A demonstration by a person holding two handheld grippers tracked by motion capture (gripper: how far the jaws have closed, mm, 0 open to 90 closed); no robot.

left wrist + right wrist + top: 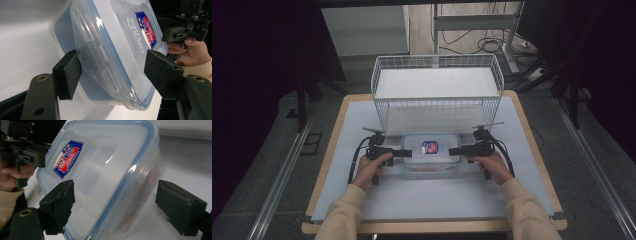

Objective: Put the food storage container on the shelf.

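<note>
A clear plastic container [430,150] with a blue-rimmed lid and a red and blue label lies on the white mat in front of the basket. Something reddish [150,183] shows through its wall. My left gripper [406,153] is level at the container's left end, and my right gripper [453,151] is at its right end. In the left gripper view the jaws of my left gripper [115,72] stand apart around the container [117,37], with one pad close to its side and the other clear of it. My right gripper [115,202] straddles the container [105,165] with both pads off it.
A white wire basket [437,90] stands directly behind the container at the table's far side. The white mat [437,200] covers a wooden table [332,135] whose edges lie left, right and near. Cables trail from both grippers.
</note>
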